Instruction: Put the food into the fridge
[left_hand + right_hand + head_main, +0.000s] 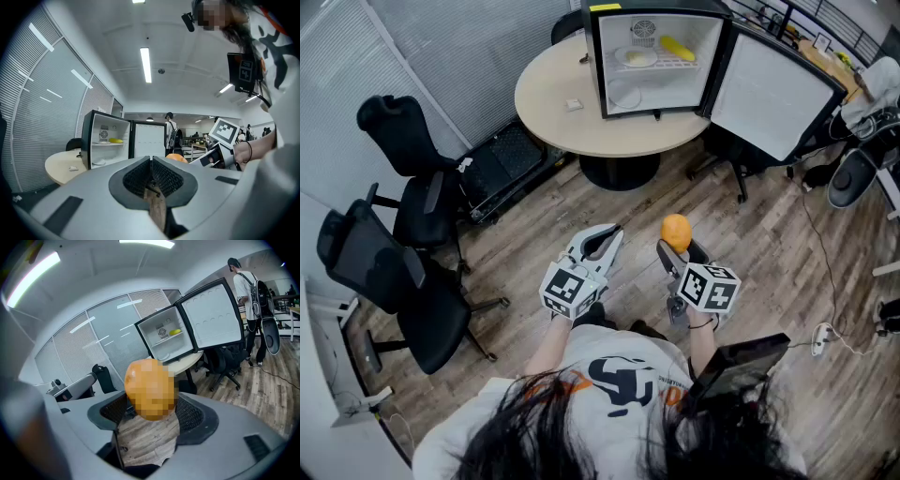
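- Dark hair and a white shirt (614, 380) of the person fill the bottom of the head view; both arms reach forward over the wood floor (534, 234).
- Left gripper (602, 242) is in the person's left hand. In its own view the two jaws are pressed together, with nothing between them (151, 159).
- Right gripper (675, 248) pinches an orange (676, 231) between its widely spread jaws. In the right gripper view the pads sit on both sides of the fruit (151, 389), which is up in the air, touching no surface.
- Both grippers are side by side, near each other but apart, and the orange is well apart from the fridge.
- Farther ahead, a small black fridge (593, 66) stands on a round beige table (548, 89). Its door (773, 89) is swung open to the right.
- Inside the fridge, a yellow item (678, 47) and a white plate (636, 58) lie on the upper shelf. Another white dish (623, 94) lies on the level below.
- On the table, a small white object (573, 105) lies just left of the fridge.
- Two black office chairs (417, 178) (389, 281) stand at the left of the floor.
- Behind the fridge door, in the right gripper view, a person with a backpack (246, 287) stands with the back turned.
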`<state>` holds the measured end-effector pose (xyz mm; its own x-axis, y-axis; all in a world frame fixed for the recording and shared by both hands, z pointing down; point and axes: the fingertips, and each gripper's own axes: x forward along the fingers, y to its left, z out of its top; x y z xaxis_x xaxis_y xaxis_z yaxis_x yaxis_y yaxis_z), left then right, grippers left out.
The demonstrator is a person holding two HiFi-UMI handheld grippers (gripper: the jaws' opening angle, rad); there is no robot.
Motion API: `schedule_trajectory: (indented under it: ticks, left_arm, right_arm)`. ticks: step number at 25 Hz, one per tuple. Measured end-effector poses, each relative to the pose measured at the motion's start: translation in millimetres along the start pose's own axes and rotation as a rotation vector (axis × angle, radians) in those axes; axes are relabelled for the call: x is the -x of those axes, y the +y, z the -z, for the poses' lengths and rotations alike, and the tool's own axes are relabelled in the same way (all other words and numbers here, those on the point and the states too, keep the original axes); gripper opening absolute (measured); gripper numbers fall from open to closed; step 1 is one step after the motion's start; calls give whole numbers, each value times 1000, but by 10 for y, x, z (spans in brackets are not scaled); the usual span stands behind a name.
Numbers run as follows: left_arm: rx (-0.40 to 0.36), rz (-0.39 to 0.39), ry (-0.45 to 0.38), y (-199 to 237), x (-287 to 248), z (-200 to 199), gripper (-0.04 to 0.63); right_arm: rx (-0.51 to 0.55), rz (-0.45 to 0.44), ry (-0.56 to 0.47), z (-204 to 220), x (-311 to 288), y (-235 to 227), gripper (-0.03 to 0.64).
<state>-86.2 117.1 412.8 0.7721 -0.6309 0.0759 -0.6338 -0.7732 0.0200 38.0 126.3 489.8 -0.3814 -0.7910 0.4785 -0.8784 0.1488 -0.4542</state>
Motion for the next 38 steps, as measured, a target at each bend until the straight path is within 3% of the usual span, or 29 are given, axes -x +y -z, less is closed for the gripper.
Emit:
schedule_trajectory:
  ticks: [9, 25, 38]
  left_arm:
    - [-18, 0, 8, -94, -109, 24, 13]
    - [-5, -20, 18, -357, -434, 127, 13]
    - [-7, -27, 36, -111, -777, 135, 14]
  right_arm:
    - [29, -26, -21, -90, -8, -63, 334]
    - [56, -60, 36, -66, 22, -444, 334]
    - [34, -71, 61, -209, -253, -654, 334]
